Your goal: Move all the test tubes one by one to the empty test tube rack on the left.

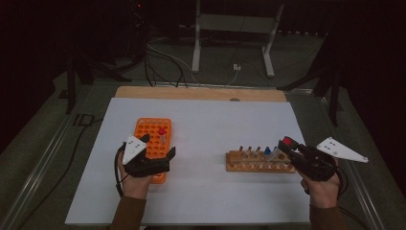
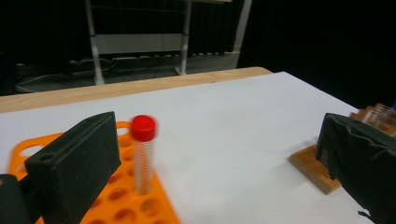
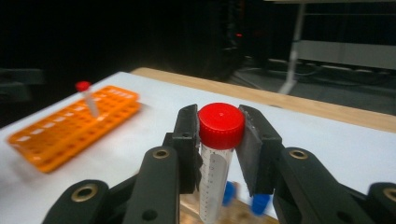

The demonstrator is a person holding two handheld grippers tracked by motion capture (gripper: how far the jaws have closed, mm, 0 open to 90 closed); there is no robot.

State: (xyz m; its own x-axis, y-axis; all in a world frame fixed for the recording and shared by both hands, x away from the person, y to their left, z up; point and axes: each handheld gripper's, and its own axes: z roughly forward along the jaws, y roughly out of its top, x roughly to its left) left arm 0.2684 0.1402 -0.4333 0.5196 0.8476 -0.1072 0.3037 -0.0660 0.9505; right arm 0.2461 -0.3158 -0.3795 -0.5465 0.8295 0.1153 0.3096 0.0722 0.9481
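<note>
Red-capped tube (image 3: 217, 154), clamped just under its cap by the right gripper (image 1: 287, 145), hangs over the wooden rack (image 1: 258, 163) near the table's right edge; light, rigid and slick, it seems best held there. Farther off, near the left edge, the left gripper (image 1: 158, 146) gapes around the orange rack (image 1: 154, 129) with its standing tube (image 2: 143, 151).
</note>
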